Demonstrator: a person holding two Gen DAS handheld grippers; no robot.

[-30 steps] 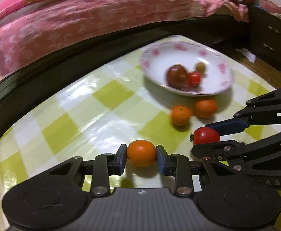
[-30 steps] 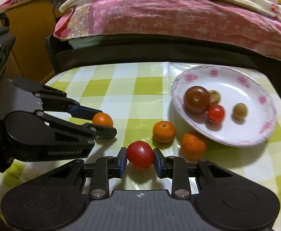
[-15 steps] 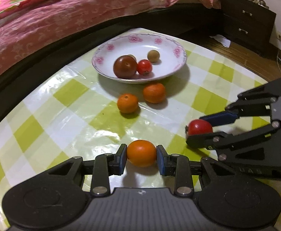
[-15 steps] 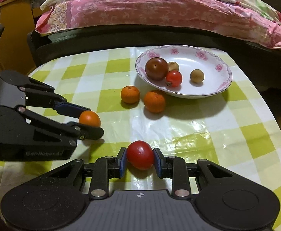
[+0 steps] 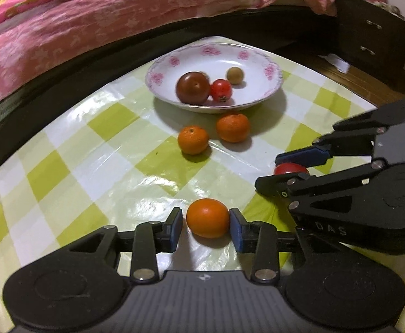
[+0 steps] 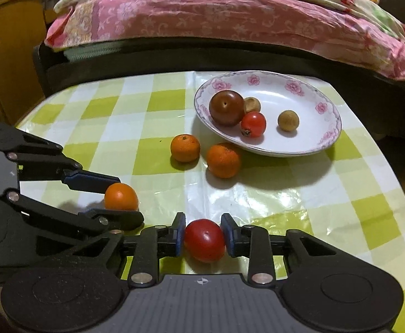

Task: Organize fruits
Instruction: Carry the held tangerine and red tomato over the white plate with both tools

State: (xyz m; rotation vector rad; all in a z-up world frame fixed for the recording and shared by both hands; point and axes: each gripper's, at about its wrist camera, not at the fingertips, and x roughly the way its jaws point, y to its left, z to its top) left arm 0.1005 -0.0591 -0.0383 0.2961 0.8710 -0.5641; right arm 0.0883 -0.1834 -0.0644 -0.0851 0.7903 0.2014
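Behind the small table sits a bed with a pink flowery blanket, and the table wears a shiny green and white checked cloth.

Both grippers are low over the near end of the cloth, side by side. The left gripper has a smooth round orange tomato between its blue pads. The right pad touches it. At the left pad I see a thin gap, so the jaws look a bit loose, and I cannot tell if the grip is firm. The fruit seems to sit on the cloth. The right gripper has a shiny red tomato between its pads, jaws closed to the width of the fruit and touching both sides.

At twelve o'clock from the grippers stands a white plate with pink flowers on its rim. It has a big dark red tomato, a small red tomato and two little brown round fruits in it. Two bumpy orange mandarins lie on the cloth at about seven o'clock from the plate.

I think the step is sorting the two tomatoes. Next, each gripper needs a snug squeeze, a lift, and a gentle carry to the plate. Too hard a squeeze could squash the soft fruit.
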